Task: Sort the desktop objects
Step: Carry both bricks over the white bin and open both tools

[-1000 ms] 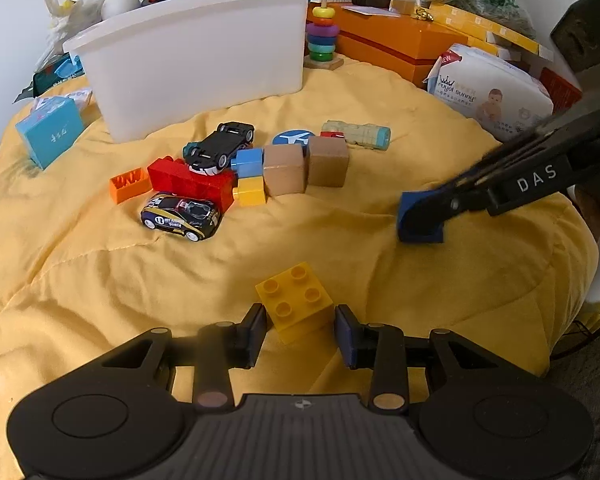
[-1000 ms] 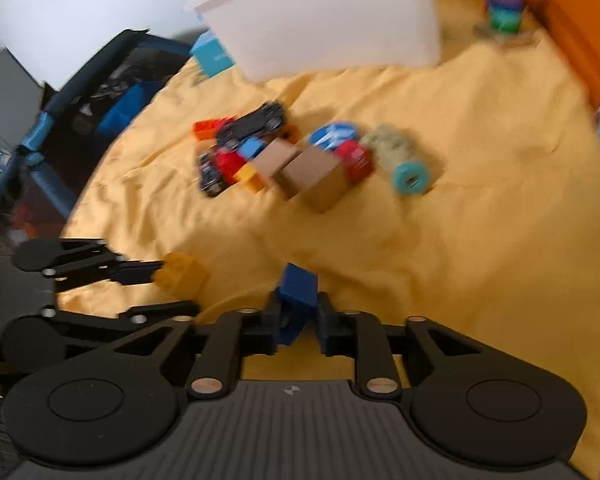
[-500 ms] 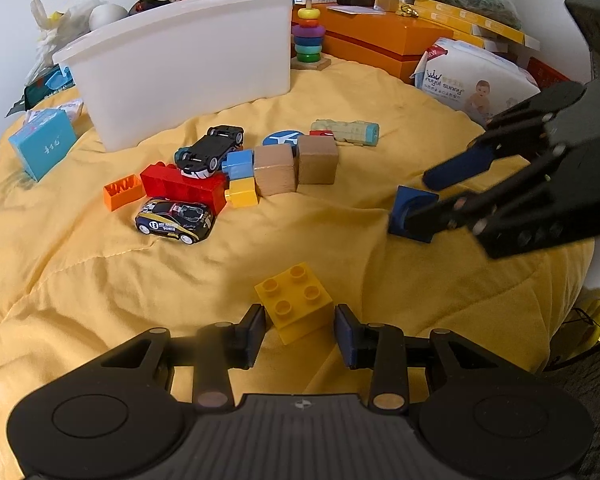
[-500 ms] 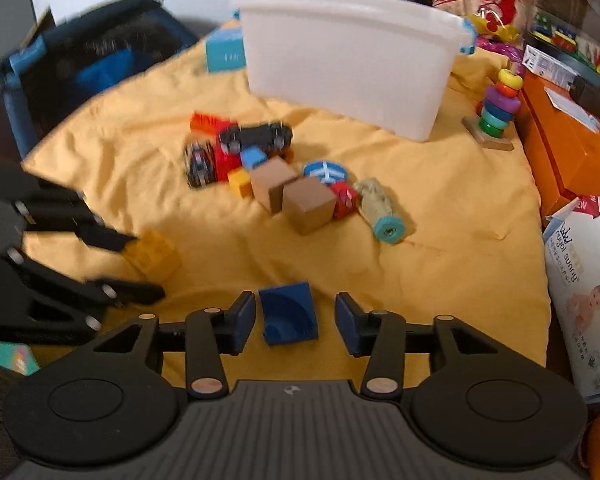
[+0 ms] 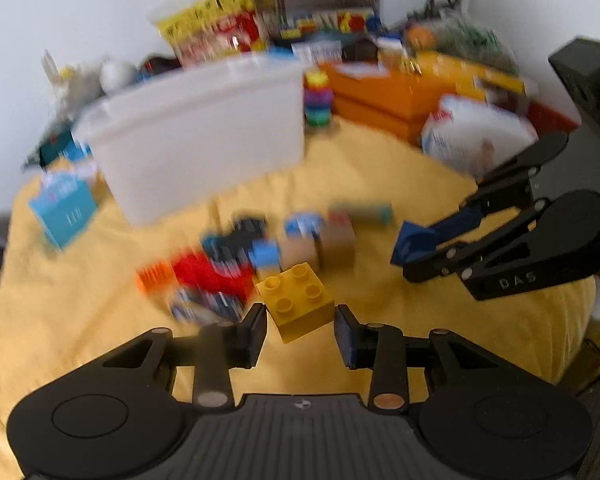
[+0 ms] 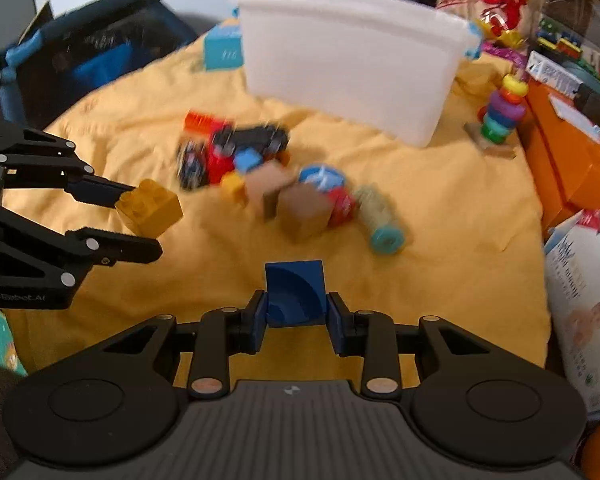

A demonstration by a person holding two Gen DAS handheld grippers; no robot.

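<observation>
Left hand-held gripper grips the yellow brick, studs up, tilted cornerwise; right hand-held gripper, jaws just closing, clamps the blue block, its curved hollow facing the camera.

A yellow four-stud brick hangs tilted, clear of the yellow cloth, near and left. A dark blue block with a curved groove stands upright, near and right. Cars, bricks and wooden cubes cluster mid-cloth, blurred, before a white bin.

White wall, yellow cloth-covered surface, orange boxes, dark blue frame
</observation>
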